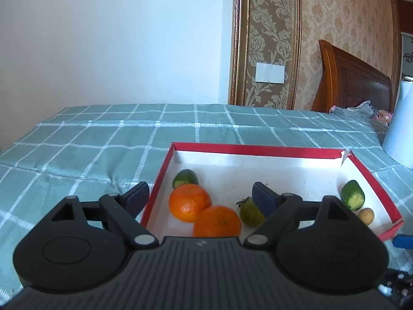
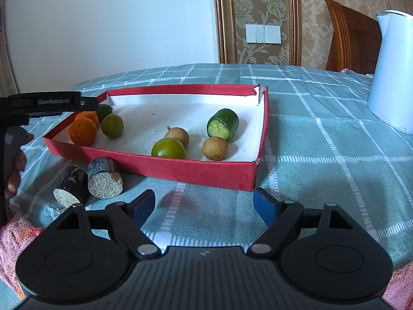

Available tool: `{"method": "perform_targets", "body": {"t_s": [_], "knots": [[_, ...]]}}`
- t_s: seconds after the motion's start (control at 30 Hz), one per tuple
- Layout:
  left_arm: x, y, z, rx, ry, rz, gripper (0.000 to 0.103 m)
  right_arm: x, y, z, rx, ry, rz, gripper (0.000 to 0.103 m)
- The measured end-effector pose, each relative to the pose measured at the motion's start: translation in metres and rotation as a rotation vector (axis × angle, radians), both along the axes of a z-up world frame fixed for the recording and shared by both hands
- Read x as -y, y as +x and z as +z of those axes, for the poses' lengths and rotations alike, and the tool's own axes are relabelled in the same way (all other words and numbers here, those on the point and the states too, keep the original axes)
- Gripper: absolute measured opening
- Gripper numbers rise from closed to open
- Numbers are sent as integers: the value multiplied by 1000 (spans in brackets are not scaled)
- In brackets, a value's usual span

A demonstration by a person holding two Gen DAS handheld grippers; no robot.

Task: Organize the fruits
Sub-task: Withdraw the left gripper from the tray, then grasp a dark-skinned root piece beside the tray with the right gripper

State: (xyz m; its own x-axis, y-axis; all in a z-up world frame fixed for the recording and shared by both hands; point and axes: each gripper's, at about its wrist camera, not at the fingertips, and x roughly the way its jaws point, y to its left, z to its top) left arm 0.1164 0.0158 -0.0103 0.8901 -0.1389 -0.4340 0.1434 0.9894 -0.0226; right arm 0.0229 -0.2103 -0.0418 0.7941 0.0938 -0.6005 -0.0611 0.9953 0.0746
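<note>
A red tray with a white floor (image 2: 196, 170) (image 1: 258, 152) lies on the checked cloth. It holds two oranges (image 1: 189, 201) (image 2: 83, 131), two green tomatoes (image 2: 168, 148) (image 2: 112, 125), two cucumber pieces (image 2: 223, 124) (image 1: 185, 178) and two small brown fruits (image 2: 215, 148) (image 2: 178, 135). Two dark cut stalk pieces (image 2: 104, 178) (image 2: 71, 184) lie on the cloth outside the tray's front. My left gripper (image 1: 200, 197) is open and empty over the tray's left end, above the oranges. My right gripper (image 2: 205, 206) is open and empty in front of the tray.
A white kettle (image 2: 389, 72) stands on the cloth to the right of the tray. A wooden headboard (image 1: 353, 82) and patterned wall lie behind. The left gripper's handle and hand (image 2: 15, 139) show at the right wrist view's left edge.
</note>
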Motion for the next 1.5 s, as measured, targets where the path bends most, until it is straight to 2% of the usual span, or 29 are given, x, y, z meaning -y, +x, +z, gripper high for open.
{"method": "perform_targets", "body": {"t_s": [0.47,0.77,1.0,1.13,1.3,1.4,1.5], "knots": [[-19,-57,5,-8,29,53,93,-1,0,0,-2,-4,2,85],[-30,-81,-6,-29,57,81,95,-1,0,0,0,3,-10,85],[-39,-83,-18,-60,51,97,95,3,-1,1,14,30,-17,85],[-46,-81,-28,-94,41,97,96,-2,-8,3,30,52,38,85],[-55,-75,-32,-144,-22,87,99,-16,-23,10,103,30,85,85],[-60,-70,-35,-185,-49,89,99,-18,-22,14,107,81,104,85],[-57,-70,-35,-187,-36,85,100,-21,-14,14,72,140,124,85]]}}
